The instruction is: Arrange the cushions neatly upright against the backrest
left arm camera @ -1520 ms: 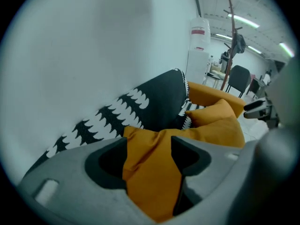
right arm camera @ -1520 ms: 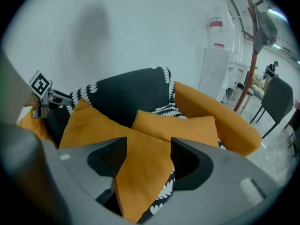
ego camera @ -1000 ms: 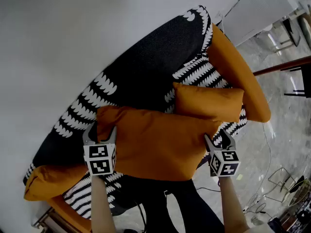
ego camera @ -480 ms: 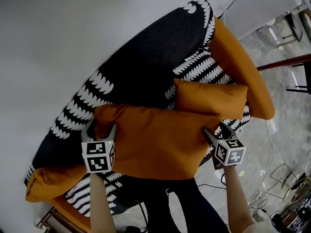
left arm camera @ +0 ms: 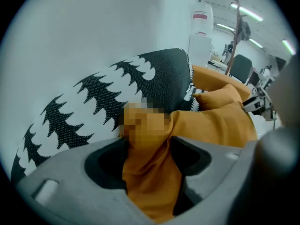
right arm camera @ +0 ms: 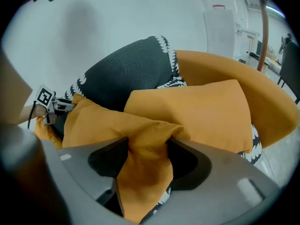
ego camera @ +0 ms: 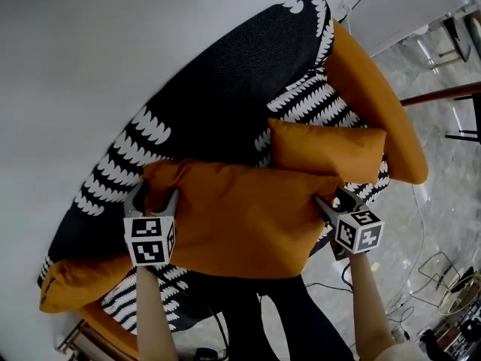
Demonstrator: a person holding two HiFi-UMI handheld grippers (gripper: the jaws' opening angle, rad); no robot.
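A large orange cushion [ego camera: 240,216] hangs across the front of the sofa, held by its two ends. My left gripper [ego camera: 154,199] is shut on its left corner, with fabric bunched between the jaws [left arm camera: 150,153]. My right gripper [ego camera: 328,201] is shut on the right corner [right arm camera: 147,146]; its jaws have just been closing on that fabric. A smaller orange cushion [ego camera: 327,150] leans on the black, white-patterned backrest [ego camera: 225,89] just beyond the right gripper [right arm camera: 197,111]. The large cushion's lower edge hides the seat.
Orange padded armrests bound the sofa at the right [ego camera: 376,104] and the lower left [ego camera: 75,280]. A pale wall [ego camera: 90,43] rises behind the backrest. Cables and wire frames lie on the grey floor [ego camera: 428,277] to the right.
Both grippers have brought the large cushion a little lower and closer to the backrest. The right gripper has tilted and shifted slightly right.
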